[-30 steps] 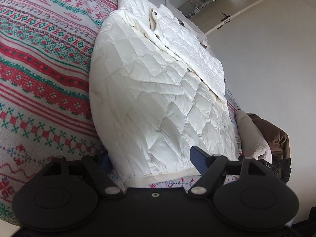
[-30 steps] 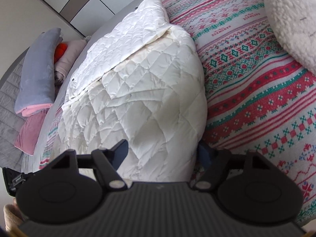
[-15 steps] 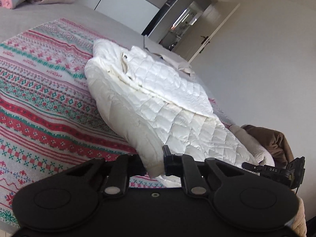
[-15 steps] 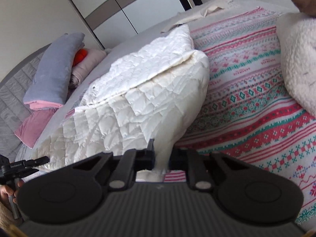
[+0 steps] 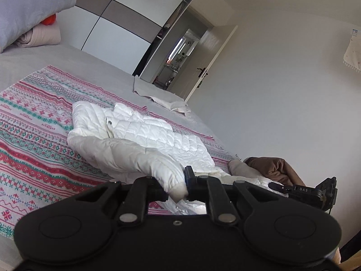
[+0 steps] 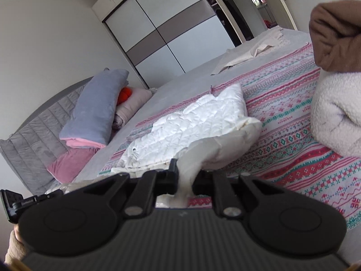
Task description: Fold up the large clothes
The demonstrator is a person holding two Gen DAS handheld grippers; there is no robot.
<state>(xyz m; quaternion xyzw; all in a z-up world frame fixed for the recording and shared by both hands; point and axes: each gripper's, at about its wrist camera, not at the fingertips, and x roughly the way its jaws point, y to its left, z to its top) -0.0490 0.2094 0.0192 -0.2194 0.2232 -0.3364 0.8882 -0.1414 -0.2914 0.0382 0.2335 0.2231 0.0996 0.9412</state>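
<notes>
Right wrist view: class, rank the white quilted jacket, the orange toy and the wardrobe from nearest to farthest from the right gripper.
1. White quilted jacket, pinched in the right gripper.
2. Orange toy, upper left among the pillows.
3. Wardrobe, against the back wall.

Each fisheye camera sits low behind its own black two-finger tool, looking closely along it and slightly downward across the bed's red-and-green patterned knit blanket (image 5: pixel 33 149), both sharing the white quilted puffer jacket (image 6: pixel 203 122) and the grey-banded white sliding wardrobe (image 5: pixel 121 27).
</notes>
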